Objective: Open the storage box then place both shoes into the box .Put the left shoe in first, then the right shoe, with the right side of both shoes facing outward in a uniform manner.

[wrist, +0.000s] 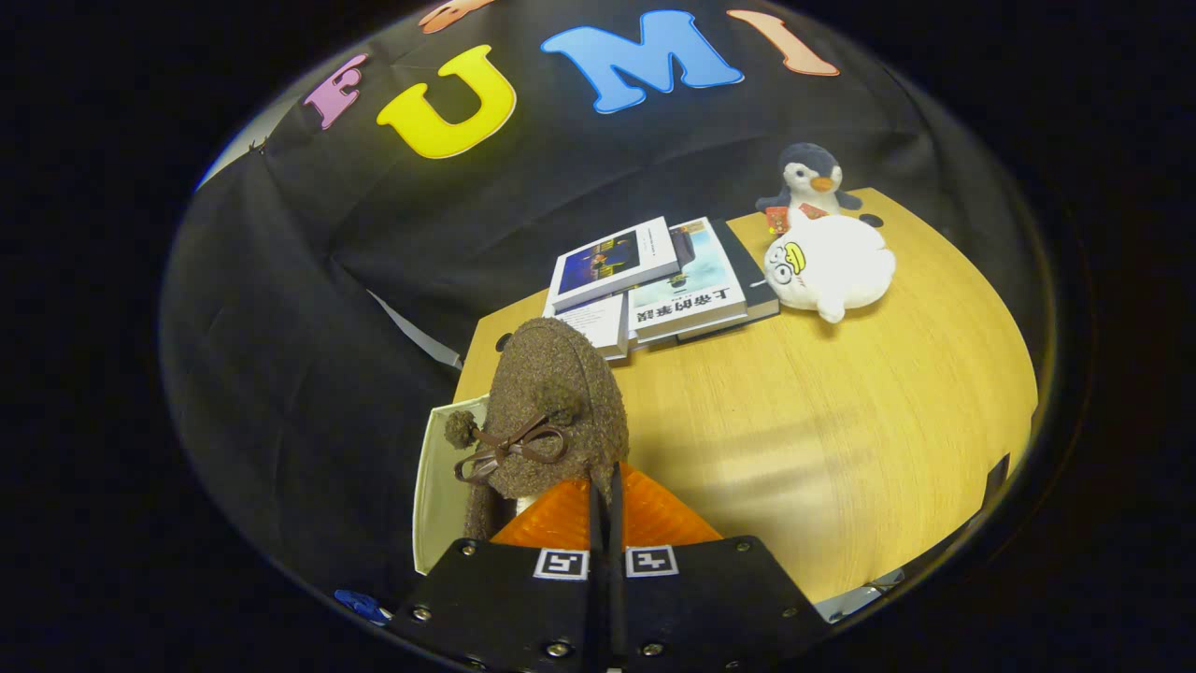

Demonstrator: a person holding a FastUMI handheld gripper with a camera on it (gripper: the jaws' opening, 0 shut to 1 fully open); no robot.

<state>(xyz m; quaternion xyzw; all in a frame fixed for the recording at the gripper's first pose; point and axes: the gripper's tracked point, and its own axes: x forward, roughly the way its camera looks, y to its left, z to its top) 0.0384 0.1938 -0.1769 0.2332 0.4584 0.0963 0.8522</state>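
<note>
A brown fuzzy shoe (561, 402) with a small bow and pompoms hangs toe-forward just ahead of my fingers. My gripper (605, 509) is shut on the shoe's rear edge, its two fingers pressed almost together. Under and to the left of the shoe I see a pale cream panel of the storage box (437, 486), at the near left corner of the wooden table (841, 439). The shoe and my gripper hide the inside of the box. I cannot tell whether this is the left or the right shoe.
A stack of books (663, 280) lies at the table's far side. A white plush toy (832, 266) and a penguin plush (809, 182) sit to the right of the books. The black cloth wall stands behind and to the left.
</note>
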